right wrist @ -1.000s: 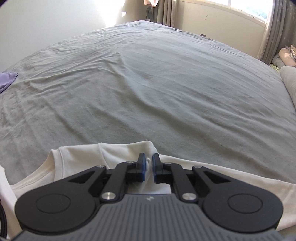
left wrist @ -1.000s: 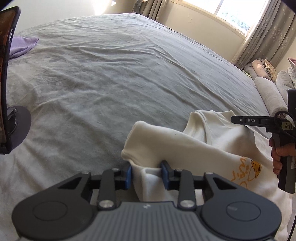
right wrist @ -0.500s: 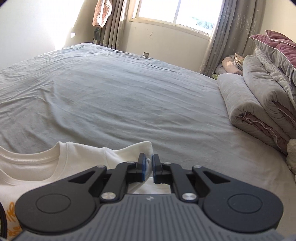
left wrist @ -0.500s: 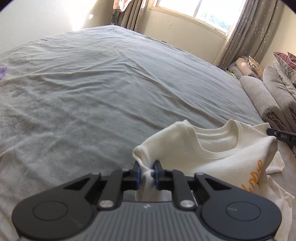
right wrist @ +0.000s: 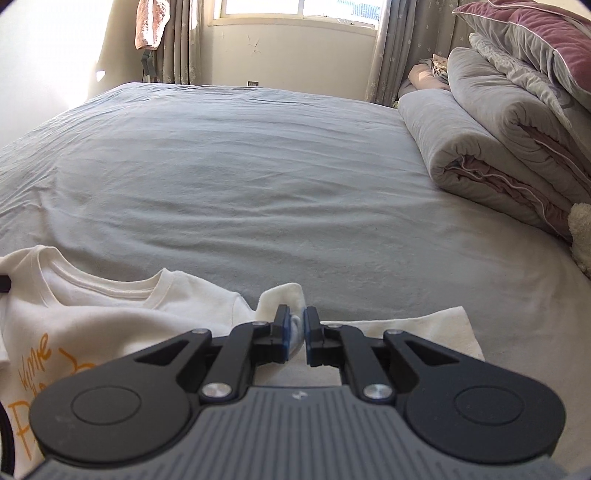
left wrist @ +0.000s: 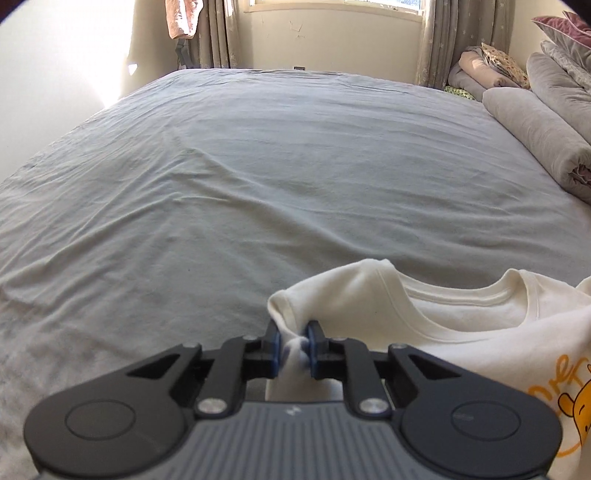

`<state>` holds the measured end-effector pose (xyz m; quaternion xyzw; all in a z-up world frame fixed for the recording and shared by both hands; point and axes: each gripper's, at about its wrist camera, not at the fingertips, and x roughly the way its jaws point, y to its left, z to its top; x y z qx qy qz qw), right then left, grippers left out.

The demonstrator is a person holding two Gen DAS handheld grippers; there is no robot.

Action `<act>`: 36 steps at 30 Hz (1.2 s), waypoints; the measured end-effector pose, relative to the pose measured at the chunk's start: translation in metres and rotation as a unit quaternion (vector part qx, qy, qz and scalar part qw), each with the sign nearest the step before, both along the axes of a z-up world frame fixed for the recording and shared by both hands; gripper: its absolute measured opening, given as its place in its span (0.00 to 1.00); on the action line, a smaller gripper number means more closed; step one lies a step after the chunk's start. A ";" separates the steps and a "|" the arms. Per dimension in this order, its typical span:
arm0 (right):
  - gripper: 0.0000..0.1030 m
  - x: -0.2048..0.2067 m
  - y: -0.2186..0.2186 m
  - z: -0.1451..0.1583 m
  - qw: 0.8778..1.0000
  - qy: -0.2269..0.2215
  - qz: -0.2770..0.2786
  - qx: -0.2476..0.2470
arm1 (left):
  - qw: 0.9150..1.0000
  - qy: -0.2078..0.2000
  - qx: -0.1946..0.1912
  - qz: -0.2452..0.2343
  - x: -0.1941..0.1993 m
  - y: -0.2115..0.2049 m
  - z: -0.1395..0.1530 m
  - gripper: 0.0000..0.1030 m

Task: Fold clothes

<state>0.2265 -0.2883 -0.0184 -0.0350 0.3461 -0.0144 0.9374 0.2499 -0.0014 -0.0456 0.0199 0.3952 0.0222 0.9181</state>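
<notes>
A cream T-shirt with an orange cartoon print lies at the near edge of the grey bed. My left gripper is shut on a bunch of its left shoulder cloth. My right gripper is shut on the shirt's right shoulder cloth. The shirt stretches between the two grippers with its round neckline facing away. A sleeve lies flat to the right of the right gripper. The lower part of the shirt is hidden under the grippers.
Rolled and stacked grey and pink quilts line the bed's right side, with a fluffy white item near them. Curtains and a window stand behind the bed. A pink cloth hangs at the far left.
Both grippers swung their view toward the window end of the bed, carrying the shirt's shoulders. The left gripper closed on the cloth a second ago and stays shut.
</notes>
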 end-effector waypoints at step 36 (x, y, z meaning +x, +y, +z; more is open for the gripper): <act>0.51 -0.191 -0.108 -0.021 0.983 0.033 -0.128 0.128 | 0.982 0.105 -0.145 -0.061 -0.242 -0.023 0.004 0.67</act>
